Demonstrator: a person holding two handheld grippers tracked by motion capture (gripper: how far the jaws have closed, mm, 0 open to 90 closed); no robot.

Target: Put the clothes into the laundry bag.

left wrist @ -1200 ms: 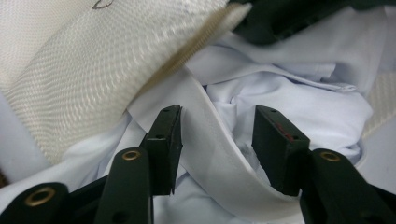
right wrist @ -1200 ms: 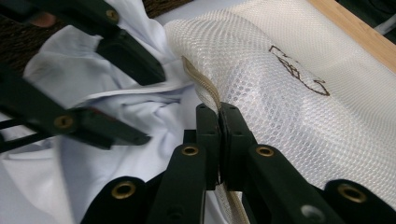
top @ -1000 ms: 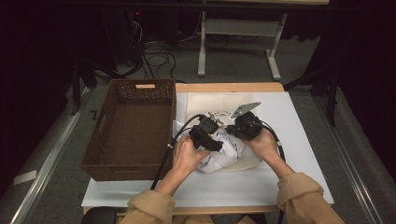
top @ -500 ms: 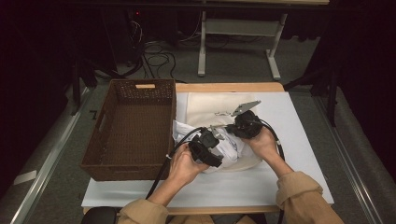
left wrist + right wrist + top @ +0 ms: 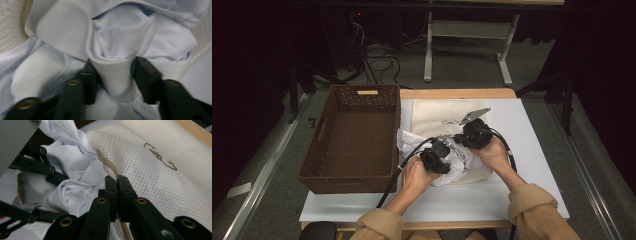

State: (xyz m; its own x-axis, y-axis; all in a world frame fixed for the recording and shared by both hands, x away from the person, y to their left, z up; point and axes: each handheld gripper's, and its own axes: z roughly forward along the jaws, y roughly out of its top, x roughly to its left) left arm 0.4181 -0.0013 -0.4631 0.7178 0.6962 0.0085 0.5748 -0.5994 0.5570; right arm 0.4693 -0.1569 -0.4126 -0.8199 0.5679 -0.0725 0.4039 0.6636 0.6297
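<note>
A person seated at a white-topped table [image 5: 532, 165] works a white garment [image 5: 110, 42] at the mouth of a cream mesh laundry bag [image 5: 160, 167], a two-jaw gripper in each hand. The right gripper [image 5: 117, 182] has its jaws pressed together on the bag's ribbed beige rim [image 5: 107, 163], pinching that edge; the mesh body of the bag spreads away to the right of those jaws, with a dark stitched mark [image 5: 160, 157] on its cloth farther out. The garment lies crumpled just to the left of the right gripper's jaws, part of it under the raised rim and part spilling out onto the table; how far it reaches inside the bag cannot be told. The left gripper [image 5: 112, 75] has just been closing its jaws on a thick fold of the garment that stands between them, both pads against the cloth. In the high view the left gripper [image 5: 437, 157] and the right gripper [image 5: 472, 135] sit close together over the bundle. Beyond the left gripper, on its outer side, stands a brown wicker basket [image 5: 317, 145], its bare woven floor showing nothing in it; the garment's edge lies just beside the basket's near wall.
</note>
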